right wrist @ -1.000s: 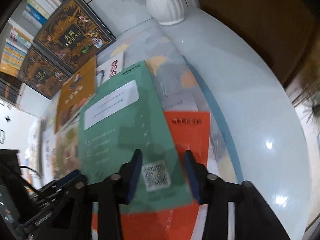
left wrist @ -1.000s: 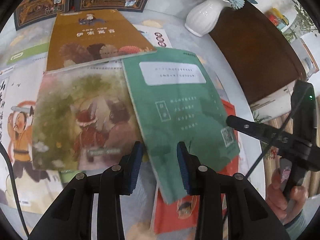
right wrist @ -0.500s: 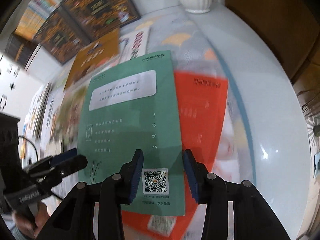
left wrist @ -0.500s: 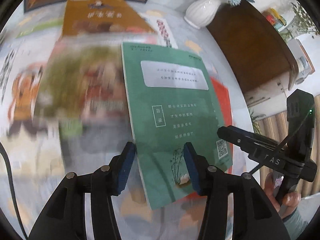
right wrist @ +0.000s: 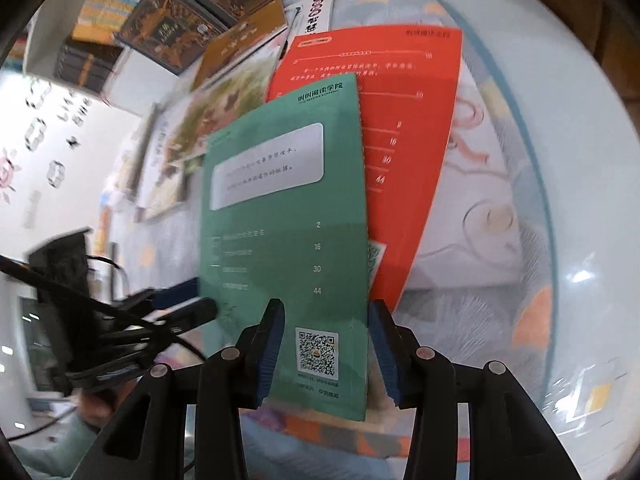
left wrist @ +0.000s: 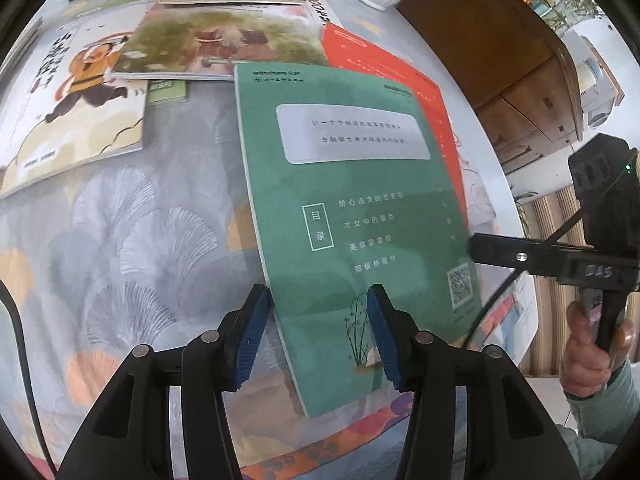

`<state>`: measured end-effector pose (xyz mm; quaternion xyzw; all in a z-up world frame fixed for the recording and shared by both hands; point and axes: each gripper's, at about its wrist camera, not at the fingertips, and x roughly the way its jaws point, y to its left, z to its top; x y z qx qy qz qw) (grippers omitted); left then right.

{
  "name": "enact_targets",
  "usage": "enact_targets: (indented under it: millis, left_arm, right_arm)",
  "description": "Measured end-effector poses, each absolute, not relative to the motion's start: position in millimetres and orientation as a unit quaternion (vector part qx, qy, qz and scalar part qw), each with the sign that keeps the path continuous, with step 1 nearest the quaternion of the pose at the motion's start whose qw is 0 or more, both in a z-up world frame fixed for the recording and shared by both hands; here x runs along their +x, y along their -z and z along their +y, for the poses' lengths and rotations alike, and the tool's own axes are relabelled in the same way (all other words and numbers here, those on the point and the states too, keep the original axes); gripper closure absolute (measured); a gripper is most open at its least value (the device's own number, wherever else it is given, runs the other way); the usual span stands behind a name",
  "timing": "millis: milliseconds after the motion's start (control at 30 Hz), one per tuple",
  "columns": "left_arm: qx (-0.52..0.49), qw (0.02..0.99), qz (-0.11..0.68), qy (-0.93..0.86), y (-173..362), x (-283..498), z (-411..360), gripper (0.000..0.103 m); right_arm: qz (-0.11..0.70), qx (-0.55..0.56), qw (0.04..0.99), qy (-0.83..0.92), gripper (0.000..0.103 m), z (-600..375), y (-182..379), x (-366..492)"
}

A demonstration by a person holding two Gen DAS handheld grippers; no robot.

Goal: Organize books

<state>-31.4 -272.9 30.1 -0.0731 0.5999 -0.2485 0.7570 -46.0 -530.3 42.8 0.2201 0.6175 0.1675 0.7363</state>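
Evidently the green book [left wrist: 352, 216] was lying partly on the red book [right wrist: 404, 128] (near the table's edge), straddled by the left gripper [left wrist: 316, 332], unclenched, and the right gripper [right wrist: 326, 344], jaws opening, nothing grasped, presumably for squaring.

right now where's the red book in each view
Left wrist view: the red book lies upper right of centre, mostly under the green book, showing along its top and right edges.
Right wrist view: the red book fills the upper centre, right of and behind the green book.
Shared landmark: the QR code in the green book's near right corner.
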Motion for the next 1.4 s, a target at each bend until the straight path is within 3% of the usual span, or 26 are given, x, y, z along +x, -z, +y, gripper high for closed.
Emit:
enact_targets:
  millis: [300, 667, 900, 1200, 1300, 1400]
  left_arm:
    - [-0.161, 0.749, 0.594, 0.246, -22.2, -26.4, -239.4, 0.056]
    - [-0.198, 0.746, 0.586, 0.246, -16.7, -28.8, -220.5, 0.056]
    - [-0.230, 0.753, 0.571, 0.234, -27.4, -35.4, -199.6, 0.056]
    - [-0.296, 0.810, 0.507, -0.015, -47.8, -80.4, -31.3, 0.058]
    - [-0.292, 0.805, 0.513, -0.062, -41.2, -96.1, 0.0, 0.059]
    - [-0.293, 0.800, 0.522, -0.046, -36.7, -99.5, 2.2, 0.059]
  right_arm:
    - [0.539, 0.396, 0.685, -0.288, 0.055, -552.7, -51.6, -50.3]
    - [0.498, 0.447, 0.660, -0.341, 0.055, -541.0, -68.9, -24.7]
    - [0.509, 0.394, 0.622, -0.447, 0.055, -434.7, -105.0, -5.4]
    - [0.574, 0.323, 0.569, -0.493, 0.055, -325.6, -87.8, 1.0]
    - [0.606, 0.273, 0.600, -0.446, 0.055, -317.4, -71.2, -2.0]
    - [0.640, 0.135, 0.670, -0.351, 0.055, -305.8, -54.5, -4.3]
